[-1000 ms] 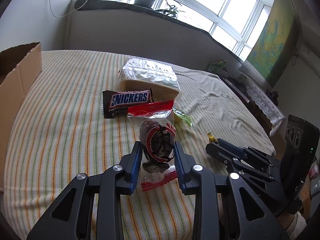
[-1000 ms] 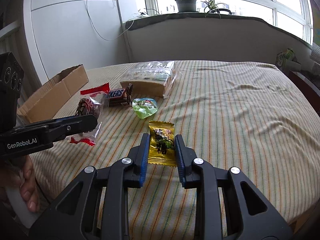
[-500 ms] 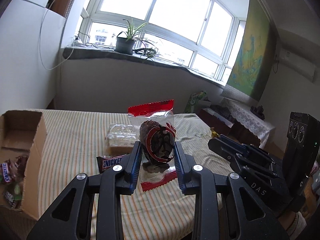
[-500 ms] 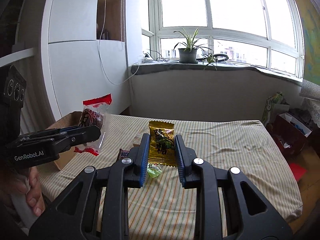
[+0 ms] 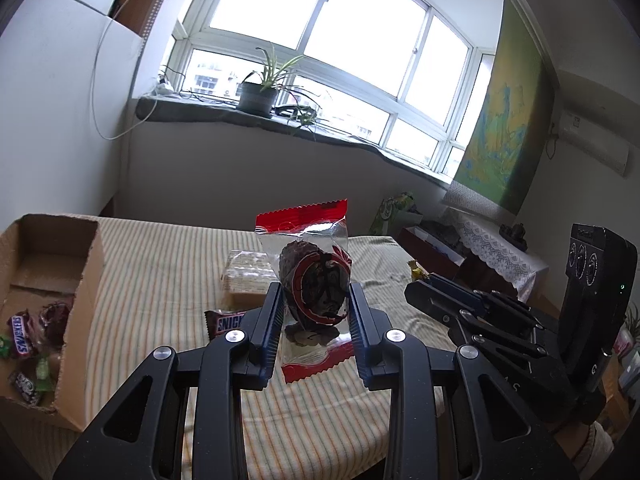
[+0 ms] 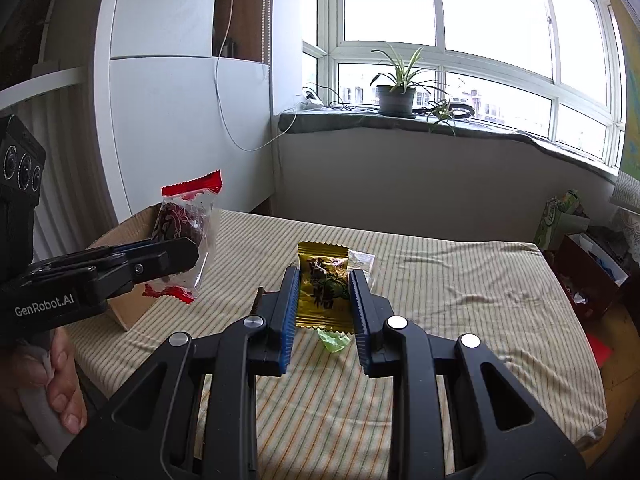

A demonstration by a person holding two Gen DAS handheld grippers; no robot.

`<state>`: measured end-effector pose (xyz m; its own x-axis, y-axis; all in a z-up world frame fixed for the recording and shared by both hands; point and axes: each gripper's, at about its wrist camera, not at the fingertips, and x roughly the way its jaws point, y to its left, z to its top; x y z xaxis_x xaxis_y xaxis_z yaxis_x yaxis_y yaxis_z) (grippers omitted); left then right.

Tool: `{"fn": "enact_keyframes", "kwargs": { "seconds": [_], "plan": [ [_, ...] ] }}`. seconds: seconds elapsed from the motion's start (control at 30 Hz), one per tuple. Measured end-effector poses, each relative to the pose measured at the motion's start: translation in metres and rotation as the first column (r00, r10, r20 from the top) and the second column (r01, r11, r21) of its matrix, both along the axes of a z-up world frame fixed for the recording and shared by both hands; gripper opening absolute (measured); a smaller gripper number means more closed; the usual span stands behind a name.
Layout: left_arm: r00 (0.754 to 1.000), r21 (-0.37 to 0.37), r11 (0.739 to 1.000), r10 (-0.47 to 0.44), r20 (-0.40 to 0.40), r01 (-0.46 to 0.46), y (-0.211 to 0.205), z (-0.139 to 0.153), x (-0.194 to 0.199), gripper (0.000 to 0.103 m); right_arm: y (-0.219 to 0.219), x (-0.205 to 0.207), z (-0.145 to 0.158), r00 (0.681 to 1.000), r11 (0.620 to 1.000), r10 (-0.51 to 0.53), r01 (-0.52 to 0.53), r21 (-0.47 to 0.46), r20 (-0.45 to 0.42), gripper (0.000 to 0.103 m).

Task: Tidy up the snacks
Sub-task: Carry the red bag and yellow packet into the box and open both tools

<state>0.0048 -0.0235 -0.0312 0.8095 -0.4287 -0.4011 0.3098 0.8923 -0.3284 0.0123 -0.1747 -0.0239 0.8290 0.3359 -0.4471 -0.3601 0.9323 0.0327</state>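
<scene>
Both tongs are clamped on crinkly wrappers, left tongs [image 5: 315, 312] on the red-topped snack [image 5: 314, 280] and right tongs [image 6: 325, 295] on the gold packet [image 6: 324, 286], so either could slide out before reaching the cardboard box [image 5: 86, 300] (off at 9 o'clock).

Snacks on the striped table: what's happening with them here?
A person holds a gripper in each hand. The left gripper is shut on a red-edged clear packet, the right gripper on a gold packet, both lifted above the striped table. The cardboard box at left already holds several snacks; a Snickers bar and a cracker pack remain out.
</scene>
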Motion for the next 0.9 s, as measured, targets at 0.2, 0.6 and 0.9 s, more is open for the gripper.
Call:
{"fn": "enact_keyframes", "kwargs": {
  "seconds": [0.2,0.6,0.9],
  "plan": [
    [0.996,-0.035,0.995,0.09,-0.004,-0.091,0.05,-0.008,-0.008,0.03,0.068,0.007,0.002,0.994,0.993,0.11,-0.111,-0.045,-0.009,0.026],
    [0.92,-0.052,0.919,0.391,-0.024,-0.392,0.186,-0.022,-0.045,0.03,0.225,0.008,0.002,0.913,0.911,0.408,-0.407,-0.07,-0.012,0.026],
    [0.884,-0.043,0.883,0.466,-0.026,-0.467,0.221,-0.022,-0.052,0.03,0.259,0.027,-0.001,0.886,0.884,0.462,-0.463,-0.07,-0.021,0.026]
  ]
}}
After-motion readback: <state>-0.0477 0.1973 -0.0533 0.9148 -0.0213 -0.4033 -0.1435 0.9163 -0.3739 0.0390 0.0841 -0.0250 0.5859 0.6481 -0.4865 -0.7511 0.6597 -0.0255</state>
